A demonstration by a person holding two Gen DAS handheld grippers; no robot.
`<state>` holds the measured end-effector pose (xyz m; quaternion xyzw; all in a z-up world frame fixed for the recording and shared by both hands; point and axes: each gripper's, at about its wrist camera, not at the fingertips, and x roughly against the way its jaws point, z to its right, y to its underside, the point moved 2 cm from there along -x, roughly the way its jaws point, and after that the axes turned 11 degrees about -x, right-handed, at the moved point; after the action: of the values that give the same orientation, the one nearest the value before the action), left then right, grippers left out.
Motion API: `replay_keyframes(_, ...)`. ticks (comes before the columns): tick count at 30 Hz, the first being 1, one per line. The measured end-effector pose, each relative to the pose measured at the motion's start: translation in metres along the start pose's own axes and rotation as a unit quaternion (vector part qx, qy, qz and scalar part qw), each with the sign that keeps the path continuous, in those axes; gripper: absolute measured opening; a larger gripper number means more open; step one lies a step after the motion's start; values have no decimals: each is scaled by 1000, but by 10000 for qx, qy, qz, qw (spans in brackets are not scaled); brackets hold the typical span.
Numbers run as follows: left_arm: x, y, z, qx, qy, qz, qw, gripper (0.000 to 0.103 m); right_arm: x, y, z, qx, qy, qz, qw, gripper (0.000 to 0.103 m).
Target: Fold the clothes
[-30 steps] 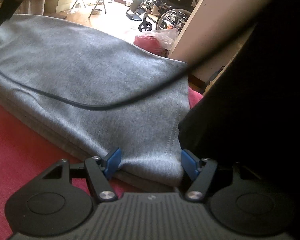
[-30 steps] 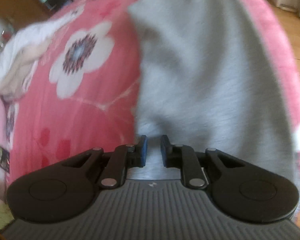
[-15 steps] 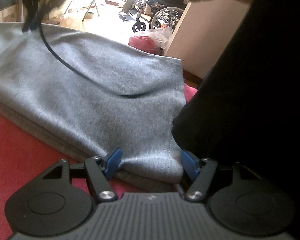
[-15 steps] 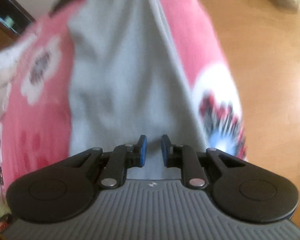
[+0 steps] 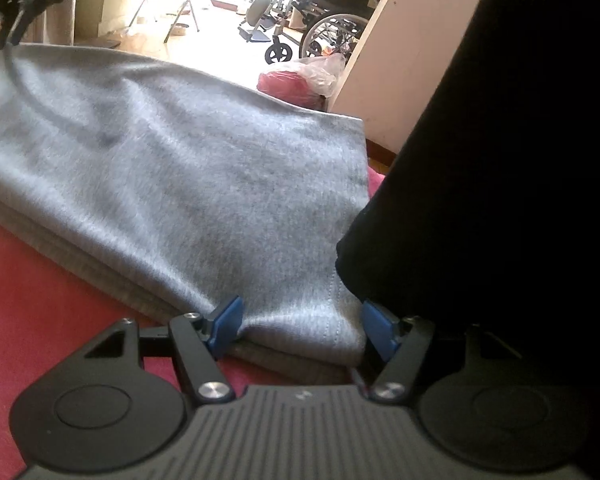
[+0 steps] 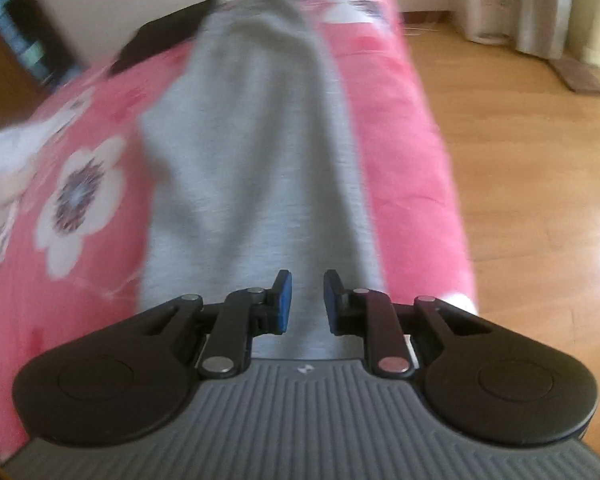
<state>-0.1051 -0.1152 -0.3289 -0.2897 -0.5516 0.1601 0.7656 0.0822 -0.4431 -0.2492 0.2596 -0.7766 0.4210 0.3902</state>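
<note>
Soft, limp grey garment [image 5: 204, 184]: left gripper [image 5: 300, 322] gapes around its hemmed corner, the best hold; right gripper [image 6: 304, 300], narrowly apart, grips nothing

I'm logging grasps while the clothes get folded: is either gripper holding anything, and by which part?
Neither visibly grips. The left gripper straddles the folded grey knit garment's near corner, fingers apart; the right gripper hovers over it, nothing between its fingers.

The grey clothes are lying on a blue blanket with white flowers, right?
Not quite. The blanket is pink, not blue, as the right wrist view shows. The rest is right: the grey clothes lie on it, and it has white flowers.
</note>
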Motion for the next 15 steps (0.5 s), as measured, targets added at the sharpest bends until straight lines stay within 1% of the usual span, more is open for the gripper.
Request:
replay_keyframes(2, -1, 1, -1, 5, 21, 20, 10000, 67, -14, 0, -9, 256, 95, -125, 9995, 16)
replay_keyframes(3, -1, 1, -1, -7, 24, 35, 10000, 67, -26, -3, -5, 270, 307, -48, 9992, 15)
replay_keyframes(4, -1, 2, -1, -16, 28, 48, 10000, 67, -34, -9, 4, 157, 536, 115, 9984, 12)
replay_keyframes(5, -1, 2, -1, -23, 33, 59, 10000, 67, -38, -17, 16, -147, 628, 323, 9974, 6)
replay_keyframes(6, -1, 3, -2, -31, 38, 71, 10000, 67, -39, -25, 23, -438, 565, 474, 9963, 5)
replay_keyframes(7, 0, 3, -3, -18, 57, 80, 10000, 67, -34, -26, 16, -354, 444, 542, 9969, 12)
replay_keyframes(9, 1, 3, -6, 45, 118, 93, 9999, 67, -25, -28, 1, -169, 200, 661, 9975, 12)
replay_keyframes(11, 1, 2, -8, 106, 172, 107, 9997, 67, -28, -19, -27, 386, -43, 404, 9984, 12)
replay_keyframes(14, 0, 3, -9, 129, 197, 140, 9996, 67, -60, -14, -52, 1006, 42, 122, 9948, 10)
replay_keyframes(15, -1, 3, -9, 140, 209, 144, 9996, 67, -73, -17, -53, 1068, 284, 191, 9937, 9)
